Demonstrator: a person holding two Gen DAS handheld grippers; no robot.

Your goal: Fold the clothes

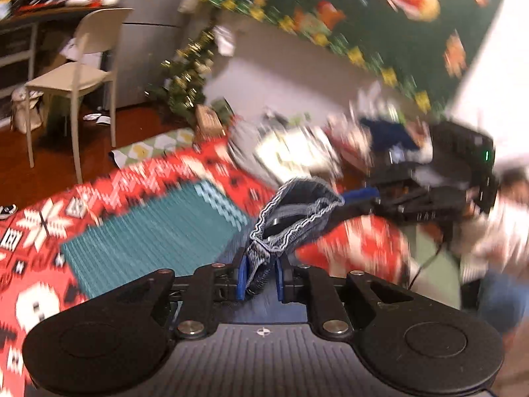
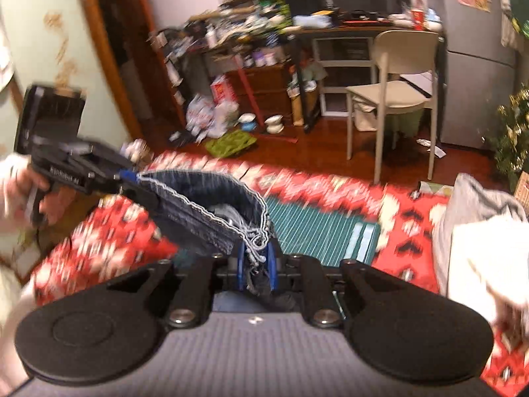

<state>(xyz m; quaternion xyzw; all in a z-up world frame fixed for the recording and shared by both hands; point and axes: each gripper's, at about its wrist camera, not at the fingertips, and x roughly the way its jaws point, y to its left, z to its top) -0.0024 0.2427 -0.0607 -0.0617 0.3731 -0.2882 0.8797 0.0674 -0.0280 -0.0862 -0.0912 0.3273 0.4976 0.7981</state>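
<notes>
A blue denim garment [image 1: 297, 205] with a frayed whitish hem hangs stretched between my two grippers above the bed. In the left wrist view, my left gripper [image 1: 261, 274] is shut, its blue pads pinching one bunched end of the hem. My right gripper [image 1: 360, 195] reaches in from the right and holds the other end. In the right wrist view, my right gripper [image 2: 257, 268] is shut on the denim garment [image 2: 205, 198]. My left gripper [image 2: 132, 178] comes in from the left in a person's hand and clamps the far corner. Both views are blurred.
Below lies a red patterned blanket [image 1: 43, 231] with a teal ribbed mat [image 1: 148, 238] on it. A pile of other clothes [image 2: 479, 231] sits at the right. A white chair [image 2: 393, 96], a grey fridge [image 2: 479, 66] and a small decorated tree [image 1: 188, 76] stand on the wooden floor beyond.
</notes>
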